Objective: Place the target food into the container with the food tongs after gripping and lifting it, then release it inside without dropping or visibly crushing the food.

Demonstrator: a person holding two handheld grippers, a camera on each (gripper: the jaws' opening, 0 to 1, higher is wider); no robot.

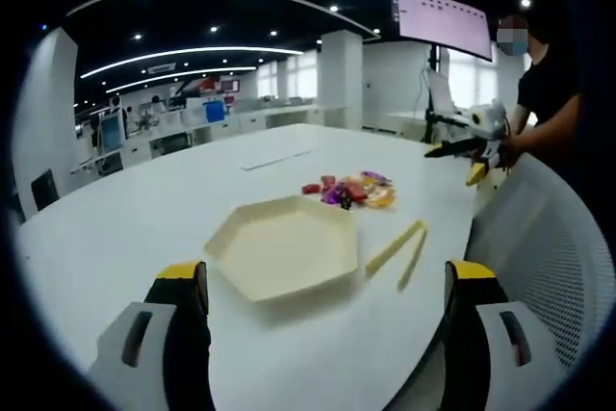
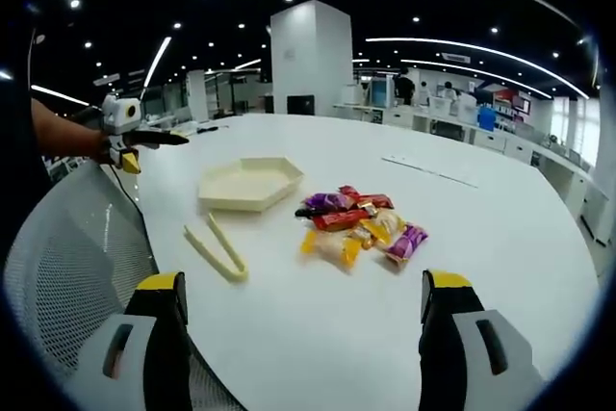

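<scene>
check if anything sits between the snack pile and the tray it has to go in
Nothing visible does. In the right gripper view, bare white table separates the snack pile from the hexagonal tray. The tongs lie off to the side, nearer the table edge, outside that path.

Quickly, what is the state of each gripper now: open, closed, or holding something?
Left gripper: open, holding nothing.
Right gripper: open, holding nothing.

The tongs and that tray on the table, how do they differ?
The tongs are a slim, two-armed tool lying flat; the tray is a wide, shallow hexagon with a raised rim. The tongs lie nearer the table's edge, the tray farther in. Both are pale cream, and neither is being held.
</scene>
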